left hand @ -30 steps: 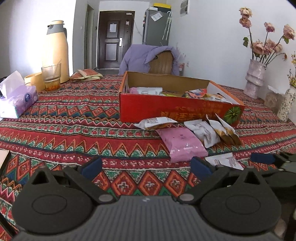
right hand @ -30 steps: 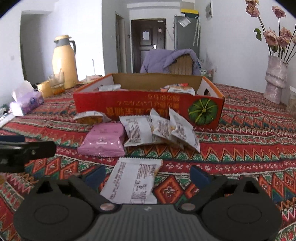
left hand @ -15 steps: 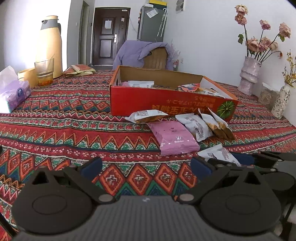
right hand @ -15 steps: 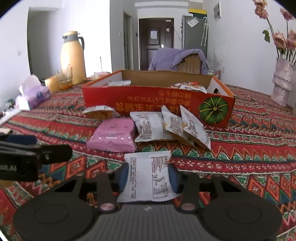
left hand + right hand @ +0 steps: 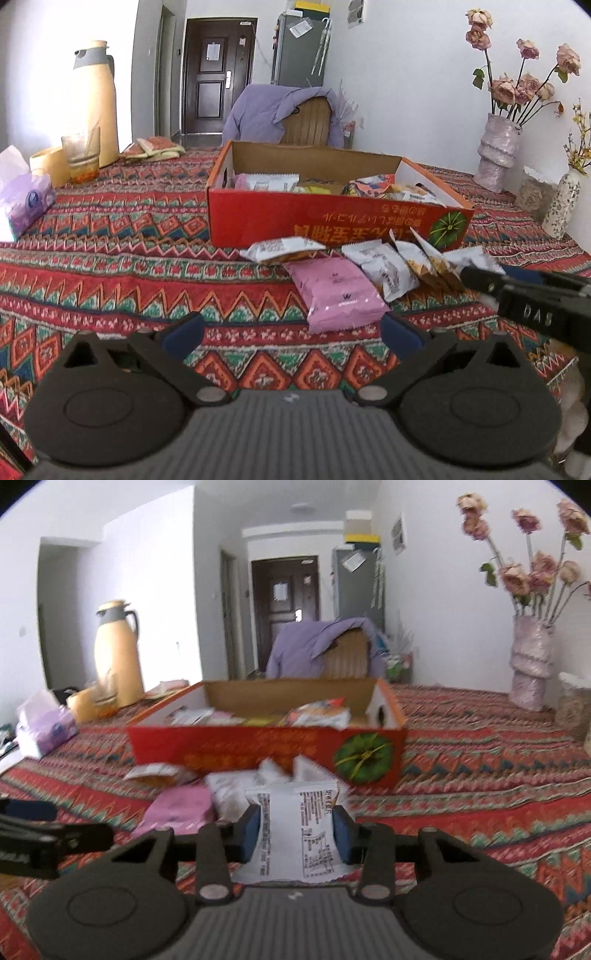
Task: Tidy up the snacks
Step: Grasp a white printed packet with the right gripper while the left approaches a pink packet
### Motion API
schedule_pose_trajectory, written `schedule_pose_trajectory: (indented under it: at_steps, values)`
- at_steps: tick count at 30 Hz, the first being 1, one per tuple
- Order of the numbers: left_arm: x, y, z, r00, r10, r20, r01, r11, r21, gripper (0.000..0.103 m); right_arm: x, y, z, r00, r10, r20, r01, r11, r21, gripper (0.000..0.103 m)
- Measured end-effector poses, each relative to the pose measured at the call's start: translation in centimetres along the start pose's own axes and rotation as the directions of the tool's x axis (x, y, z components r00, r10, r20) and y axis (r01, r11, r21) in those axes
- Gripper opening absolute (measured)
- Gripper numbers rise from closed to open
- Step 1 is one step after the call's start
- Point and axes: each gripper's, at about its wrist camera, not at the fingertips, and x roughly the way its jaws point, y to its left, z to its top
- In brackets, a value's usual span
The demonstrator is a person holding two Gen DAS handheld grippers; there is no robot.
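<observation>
The right gripper (image 5: 297,825) held a white snack packet (image 5: 295,834); next it needed carrying into the red box (image 5: 266,744). The left gripper (image 5: 291,334) stood wide, empty.

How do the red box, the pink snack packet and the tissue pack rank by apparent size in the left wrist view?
1. red box, clearly the largest.
2. pink snack packet.
3. tissue pack, cut by the left edge; it looks close to the pink packet, so this order is unsure.

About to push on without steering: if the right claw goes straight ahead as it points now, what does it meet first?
Probably the white snack packets lying before the red box. The right claw, shut on a white packet, aims low toward them, though depth is unclear.
</observation>
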Motion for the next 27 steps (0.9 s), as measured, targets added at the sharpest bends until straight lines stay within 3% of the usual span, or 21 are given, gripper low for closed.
schedule_pose_trajectory:
  at_steps: [11,15,27]
  values:
    - [1.4,-1.5,1.0,1.0,0.011,-0.006,-0.011,1.0,0.01,0.103,2.3,-3.3,2.6,0.986,-0.051,0.157,0.049,0.999,0.018,0.041]
    - [1.9,-1.9,1.0,1.0,0.017,-0.017,-0.016,1.0,0.022,0.103,3.5,-3.9,1.5,0.988,-0.028,0.152,0.021,0.999,0.047,0.041]
    - [5.1,-2.9,2.7,0.997,0.063,-0.053,-0.063,0.998,-0.004,0.103,2.5,-3.0,0.6,0.978,-0.062,0.201,0.061,0.998,0.012,0.041]
